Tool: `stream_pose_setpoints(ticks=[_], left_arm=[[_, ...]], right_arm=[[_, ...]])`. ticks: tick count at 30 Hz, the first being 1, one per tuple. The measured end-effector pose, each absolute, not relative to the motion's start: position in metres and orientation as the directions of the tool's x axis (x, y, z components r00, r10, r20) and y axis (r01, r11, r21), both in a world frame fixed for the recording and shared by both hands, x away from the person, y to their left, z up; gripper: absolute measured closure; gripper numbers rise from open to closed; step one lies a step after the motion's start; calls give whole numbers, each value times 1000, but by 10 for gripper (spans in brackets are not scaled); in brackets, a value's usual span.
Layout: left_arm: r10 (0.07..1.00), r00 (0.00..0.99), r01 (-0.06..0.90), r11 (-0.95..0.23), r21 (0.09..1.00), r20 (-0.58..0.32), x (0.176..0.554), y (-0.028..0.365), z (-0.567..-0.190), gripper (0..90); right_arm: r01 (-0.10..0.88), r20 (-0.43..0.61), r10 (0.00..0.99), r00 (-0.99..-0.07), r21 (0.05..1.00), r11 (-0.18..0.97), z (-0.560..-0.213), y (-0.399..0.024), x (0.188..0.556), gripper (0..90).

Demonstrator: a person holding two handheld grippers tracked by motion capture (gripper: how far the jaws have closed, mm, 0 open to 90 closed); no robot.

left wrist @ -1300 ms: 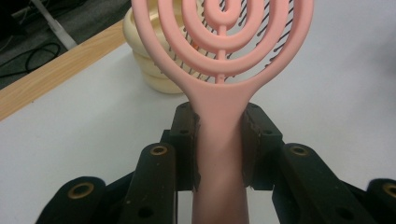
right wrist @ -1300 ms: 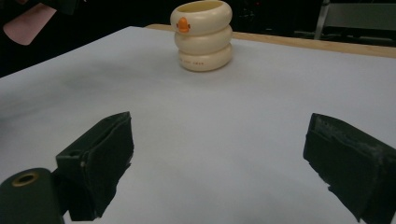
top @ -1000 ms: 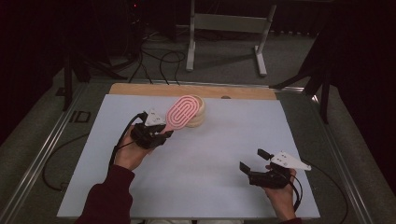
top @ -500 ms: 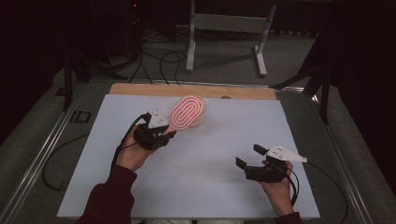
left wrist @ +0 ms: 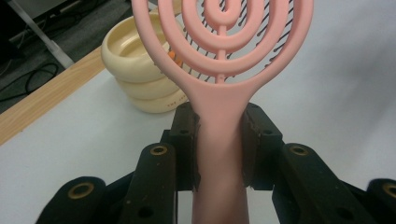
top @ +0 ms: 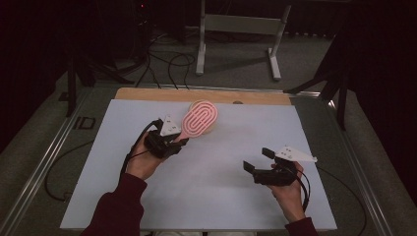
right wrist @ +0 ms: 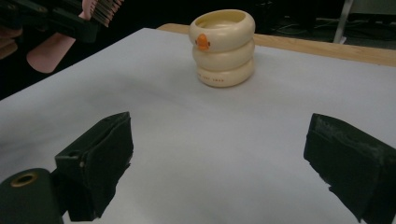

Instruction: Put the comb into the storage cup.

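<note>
My left gripper (top: 183, 141) is shut on the handle of a pink hairbrush (top: 199, 119), whose oval head is held up over the back middle of the table. In the left gripper view the handle (left wrist: 219, 140) sits clamped between both pads, and the head with its black bristles points toward a cream ringed cup (left wrist: 135, 70). That cup (right wrist: 223, 46) has an orange mark on its side and stands upright ahead of my right gripper (right wrist: 219, 163). My right gripper (top: 258, 160) stands open above the table's front right, nothing between its jaws.
The white table top (top: 221, 187) ends in a wooden strip (top: 147, 93) at the back. Metal rails run along both sides. Cables (top: 167, 59) and a white stand (top: 241, 24) sit on the dark floor beyond.
My right gripper has moved left and a little away from the front edge. The left gripper with the hairbrush has hardly shifted.
</note>
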State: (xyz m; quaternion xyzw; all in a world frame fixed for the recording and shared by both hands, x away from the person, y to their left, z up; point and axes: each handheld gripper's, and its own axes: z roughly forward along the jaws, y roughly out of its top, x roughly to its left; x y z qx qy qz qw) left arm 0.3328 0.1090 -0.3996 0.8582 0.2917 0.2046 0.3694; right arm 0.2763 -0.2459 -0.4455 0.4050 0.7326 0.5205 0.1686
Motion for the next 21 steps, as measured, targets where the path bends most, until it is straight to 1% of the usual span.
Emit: stream_pose_setpoints(ticks=[5, 21], left_arm=[[650, 748, 345, -557, 756, 138, 332, 105, -400, 699], [630, 761, 317, -570, 758, 155, 328, 93, -401, 699]], right_arm=[[429, 192, 758, -624, 894, 127, -444, -242, 281, 81], [412, 202, 743, -638, 905, 108, -432, -226, 291, 81]])
